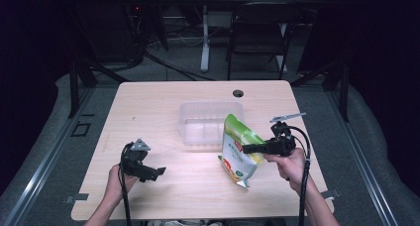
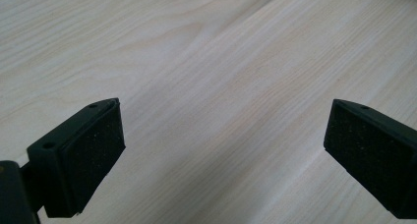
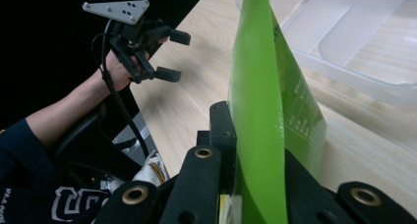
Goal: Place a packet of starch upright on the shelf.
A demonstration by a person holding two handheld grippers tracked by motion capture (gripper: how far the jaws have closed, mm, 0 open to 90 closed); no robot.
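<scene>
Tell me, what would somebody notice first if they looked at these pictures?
The bright green snack bag jumps out first: the right hand-held gripper pinches it and holds it up at the table's right side. Just behind it sits a clear plastic container in the middle of the pale wooden table. On the left, the left hand-held gripper is near the table's front with its jaws wide open and nothing between them.
</scene>
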